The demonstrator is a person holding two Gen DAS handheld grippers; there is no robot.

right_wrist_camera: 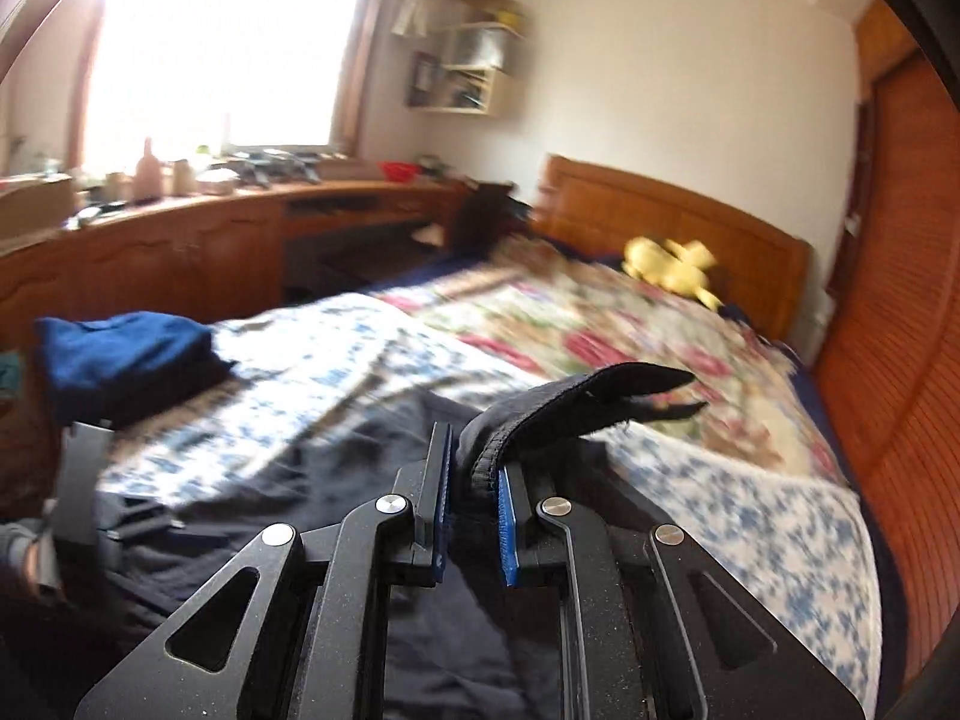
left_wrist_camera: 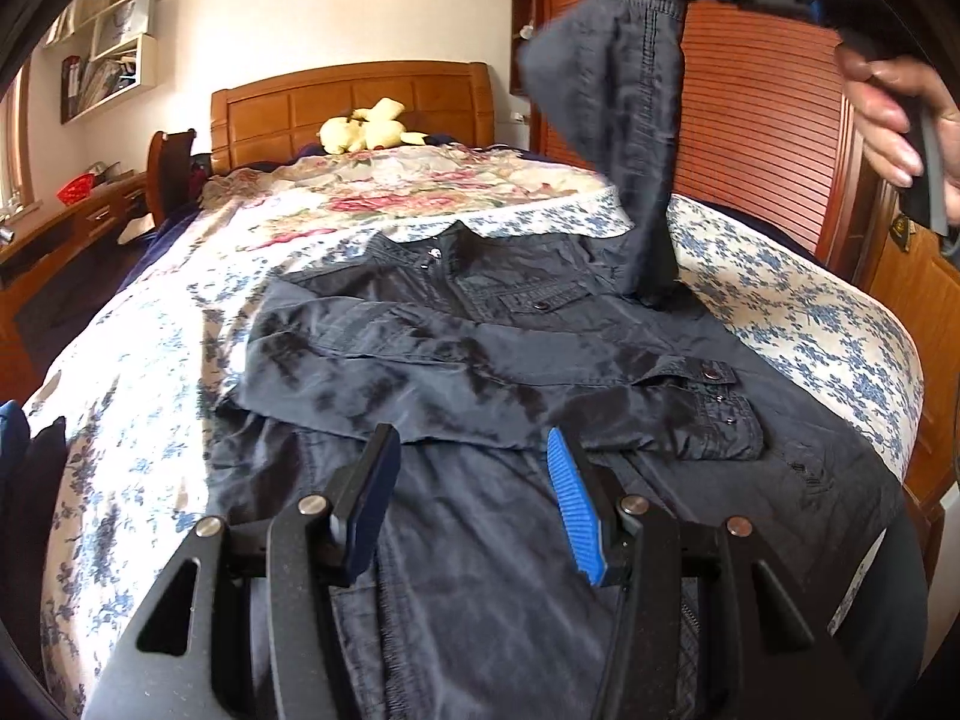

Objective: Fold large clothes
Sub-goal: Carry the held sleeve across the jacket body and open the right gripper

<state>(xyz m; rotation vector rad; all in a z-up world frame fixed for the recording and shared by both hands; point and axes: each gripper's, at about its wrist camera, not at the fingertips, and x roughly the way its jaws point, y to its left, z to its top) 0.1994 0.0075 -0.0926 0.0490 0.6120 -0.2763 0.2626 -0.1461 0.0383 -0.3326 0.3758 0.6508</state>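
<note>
**Sleeve lifted over jacket**

Left wrist: left gripper (left_wrist_camera: 474,498) jaws open, empty, above dark jacket (left_wrist_camera: 480,360) spread on bed (left_wrist_camera: 810,312). Sleeve (left_wrist_camera: 630,120) hangs up-right.

Right wrist: right gripper (right_wrist_camera: 471,510) jaws clamped on sleeve cuff (right_wrist_camera: 558,408); jacket below.

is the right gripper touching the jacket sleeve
Touching. In the right wrist view the right gripper is shut on the sleeve, its cuff pinched between the blue pads. The left wrist view shows the sleeve hanging from it above the jacket.
</note>
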